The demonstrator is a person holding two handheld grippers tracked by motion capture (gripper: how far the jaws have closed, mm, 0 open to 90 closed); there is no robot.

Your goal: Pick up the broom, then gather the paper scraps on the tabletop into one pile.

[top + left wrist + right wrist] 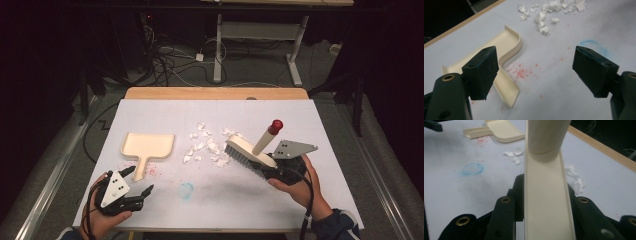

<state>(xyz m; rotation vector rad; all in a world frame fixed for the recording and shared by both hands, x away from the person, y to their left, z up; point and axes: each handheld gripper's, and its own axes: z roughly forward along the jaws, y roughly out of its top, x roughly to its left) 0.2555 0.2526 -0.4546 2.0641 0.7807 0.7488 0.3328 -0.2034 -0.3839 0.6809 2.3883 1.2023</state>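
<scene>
- Here, the right claw (267, 169) is clamped on the back of a cream hand brush (248, 152) — in the right gripper view its jaws press on both sides of the brush's long cream block.
- The brush is tilted, its bristle end resting down on the counter (165, 107) at the right edge of a scatter of white paper scraps (207, 146), and its round handle rises up and away to a red cap (275, 126).
- The left claw (141, 180) stands wide open with nothing between its jaws, low over the near left part of the counter.
- A cream dustpan (147, 146) lies flat left of the scraps, its handle pointing towards the person; in the left gripper view the handle end (507, 93) lies just beside the left-hand jaw, apart from it.
- Pink specks (522, 72) dot the counter by the dustpan handle — a faint blue ring (186, 190) is marked between the two claws.
- The scraps lie between dustpan and brush, none of them on the pan.
</scene>
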